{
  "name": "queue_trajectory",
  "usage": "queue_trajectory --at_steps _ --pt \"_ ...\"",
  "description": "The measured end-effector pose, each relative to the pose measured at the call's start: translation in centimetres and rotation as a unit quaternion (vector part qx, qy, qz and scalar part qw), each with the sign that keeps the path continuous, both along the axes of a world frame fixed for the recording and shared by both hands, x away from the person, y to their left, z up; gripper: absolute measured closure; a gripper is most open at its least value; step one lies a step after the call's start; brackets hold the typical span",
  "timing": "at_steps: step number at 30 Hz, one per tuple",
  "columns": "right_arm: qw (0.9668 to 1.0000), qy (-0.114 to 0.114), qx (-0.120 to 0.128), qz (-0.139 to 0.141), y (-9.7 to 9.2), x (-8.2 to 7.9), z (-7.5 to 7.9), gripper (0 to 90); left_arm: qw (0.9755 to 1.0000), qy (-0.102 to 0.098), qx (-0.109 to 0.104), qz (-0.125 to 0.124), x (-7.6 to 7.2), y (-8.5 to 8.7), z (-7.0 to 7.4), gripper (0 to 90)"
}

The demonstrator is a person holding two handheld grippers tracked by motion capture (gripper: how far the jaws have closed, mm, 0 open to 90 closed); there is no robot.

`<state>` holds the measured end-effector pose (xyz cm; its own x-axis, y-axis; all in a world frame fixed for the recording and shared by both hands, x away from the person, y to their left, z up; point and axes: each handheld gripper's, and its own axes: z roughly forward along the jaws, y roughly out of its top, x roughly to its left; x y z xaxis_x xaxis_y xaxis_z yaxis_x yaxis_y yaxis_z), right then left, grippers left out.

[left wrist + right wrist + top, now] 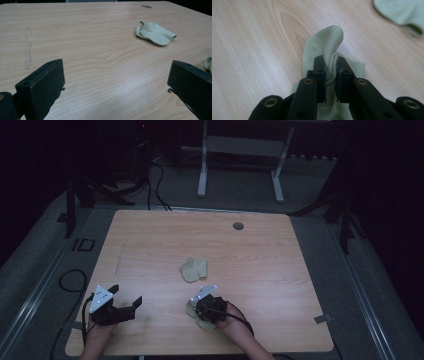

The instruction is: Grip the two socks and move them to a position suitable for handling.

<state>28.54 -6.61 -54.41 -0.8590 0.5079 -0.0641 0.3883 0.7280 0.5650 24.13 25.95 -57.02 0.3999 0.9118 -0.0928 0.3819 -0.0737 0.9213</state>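
right gripper (330, 75) jaws clamped on near sock (324, 47) by counter (260, 250) front edge; second sock (194, 269) ahead, mid-counter | left gripper (125, 300) jaws gaping, empty, nearer front-left corner

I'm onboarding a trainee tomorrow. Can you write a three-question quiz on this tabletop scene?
1. True or false: the right tool is shut on a pale green fabric sock.
2. The left tool is: A) open, holding nothing B) shut on fabric C) resting on the sock.
3. Fill in: the second pale green sock lies near the middle of the light wooden ____.

Key: 1 true; 2 A; 3 table.
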Motion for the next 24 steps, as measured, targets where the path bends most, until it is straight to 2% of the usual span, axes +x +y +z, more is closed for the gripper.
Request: queue_trajectory --at_steps 2,3,9,12,13,14,15,16,17,20,21,23,24 --pt "1.0000 0.003 -0.002 -0.002 0.1 0.0 -0.3 80.7 1.0000 0.000 0.001 -0.001 0.0 -0.1 0.0 1.1" --pt "0.9999 0.004 0.003 -0.012 0.1 0.0 -0.6 80.5 1.0000 -0.001 0.001 -0.003 0.0 -0.1 0.0 1.1" --pt "0.9998 -0.004 -0.005 -0.017 0.4 -0.1 -0.6 78.2 0.9998 -0.003 0.013 -0.015 -0.1 -0.8 0.2 1.1" --pt "0.9999 0.006 0.000 -0.012 0.4 0.0 -0.5 69.0 0.9994 -0.003 0.015 -0.031 -0.2 -1.4 0.3 1.2" --pt "0.9999 0.006 0.000 -0.012 0.4 0.0 -0.5 69.0 0.9994 -0.003 0.015 -0.031 -0.2 -1.4 0.3 1.1" --pt "0.9999 0.006 -0.001 -0.009 0.4 0.0 -0.5 64.4 0.9989 -0.003 0.011 -0.046 -0.2 -2.0 0.5 1.1" --pt "1.0000 0.005 0.002 -0.005 0.5 -0.1 -0.2 51.9 0.9986 -0.002 0.008 -0.053 -0.3 -2.4 0.6 1.2" --pt "1.0000 0.003 0.005 -0.004 0.4 -0.1 0.1 47.2 0.9981 0.002 0.005 -0.061 -0.3 -2.8 0.8 1.3" --pt "0.9999 -0.001 0.010 -0.003 0.4 -0.1 0.5 43.3 0.9972 0.008 0.005 -0.074 -0.4 -3.2 1.0 3.5" --pt "0.9997 -0.014 0.022 -0.002 0.2 -0.1 1.9 29.4 0.9940 0.013 0.031 -0.104 -0.7 -5.0 1.8 9.3" --pt "0.9995 -0.019 0.027 -0.003 0.1 -0.1 2.4 27.7 0.9923 0.012 0.026 -0.121 -0.8 -5.7 2.1 14.7" --pt "0.9988 -0.032 0.035 -0.011 -0.2 -0.2 3.4 28.6 0.9859 0.016 0.027 -0.165 -1.0 -7.0 2.8 17.4" --pt "0.9990 -0.026 0.034 -0.011 -0.4 0.0 3.8 31.7 0.9825 0.013 0.029 -0.184 -1.0 -7.7 3.1 24.6"
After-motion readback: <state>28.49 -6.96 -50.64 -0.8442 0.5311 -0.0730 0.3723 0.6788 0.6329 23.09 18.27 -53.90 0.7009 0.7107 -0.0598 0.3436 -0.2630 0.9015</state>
